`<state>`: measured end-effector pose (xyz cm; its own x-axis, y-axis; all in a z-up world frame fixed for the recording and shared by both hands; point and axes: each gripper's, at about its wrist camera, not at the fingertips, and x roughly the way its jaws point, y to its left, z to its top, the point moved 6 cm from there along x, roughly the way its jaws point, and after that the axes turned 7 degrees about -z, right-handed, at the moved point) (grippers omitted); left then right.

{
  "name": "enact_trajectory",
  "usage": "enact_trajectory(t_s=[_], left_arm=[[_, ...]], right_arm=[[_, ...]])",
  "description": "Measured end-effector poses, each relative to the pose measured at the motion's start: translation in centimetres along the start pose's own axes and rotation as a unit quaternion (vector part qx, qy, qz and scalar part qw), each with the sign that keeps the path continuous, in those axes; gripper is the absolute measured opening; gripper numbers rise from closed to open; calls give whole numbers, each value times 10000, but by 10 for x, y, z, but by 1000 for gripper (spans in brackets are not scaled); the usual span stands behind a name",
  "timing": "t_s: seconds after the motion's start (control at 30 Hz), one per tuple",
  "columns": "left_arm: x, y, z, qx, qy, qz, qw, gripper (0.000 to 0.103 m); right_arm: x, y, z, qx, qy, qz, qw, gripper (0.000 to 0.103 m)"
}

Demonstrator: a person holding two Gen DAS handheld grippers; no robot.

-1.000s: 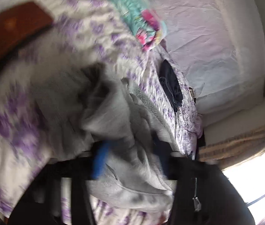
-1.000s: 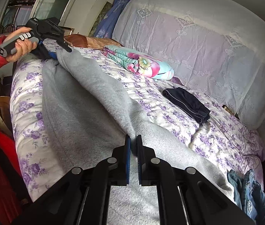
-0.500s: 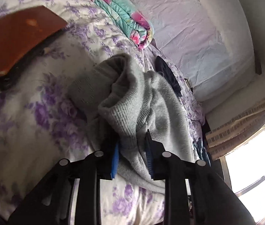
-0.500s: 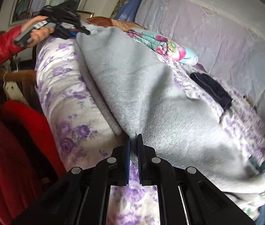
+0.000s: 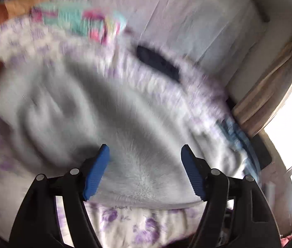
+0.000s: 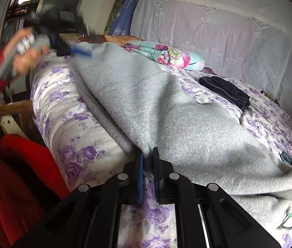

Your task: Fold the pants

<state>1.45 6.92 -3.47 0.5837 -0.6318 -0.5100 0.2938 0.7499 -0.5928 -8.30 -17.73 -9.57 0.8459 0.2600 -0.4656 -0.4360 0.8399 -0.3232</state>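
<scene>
Pants [image 6: 166, 111] of grey fleece lie lengthwise along the near side of the bed [image 6: 63, 111], one long fold laid over. Your right tongs [image 6: 148, 161] are clamped on the near edge; your left tongs [image 5: 143, 165] hang spread wide above the cloth, gripping nothing (that view is blurred). Next, I judge, you need a fresh left grip at the far end, then fold end to end.

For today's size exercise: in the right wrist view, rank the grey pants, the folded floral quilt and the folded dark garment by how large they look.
1. Grey pants, though nearest the camera.
2. Floral quilt.
3. Dark garment, only slightly smaller, so unsure.
</scene>
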Motion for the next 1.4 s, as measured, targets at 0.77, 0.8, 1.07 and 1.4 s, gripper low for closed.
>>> enact_trajectory(t_s=[0.77, 0.8, 1.07, 1.4], left_arm=[[33, -18, -33, 1656, -224, 767, 9829, 98], [33, -18, -34, 1685, -224, 776, 9824, 98], [34, -19, -34, 1681, -283, 804, 9821, 98], [35, -20, -36, 1760, -362, 878, 9798, 98]], right_arm=[[-44, -240, -125, 6028, 844, -374, 7925, 46], [-42, -243, -125, 6021, 747, -379, 7940, 38], [-62, -249, -100, 5245, 889, -751, 8434, 18], [-95, -263, -84, 5652, 210, -613, 8224, 33]])
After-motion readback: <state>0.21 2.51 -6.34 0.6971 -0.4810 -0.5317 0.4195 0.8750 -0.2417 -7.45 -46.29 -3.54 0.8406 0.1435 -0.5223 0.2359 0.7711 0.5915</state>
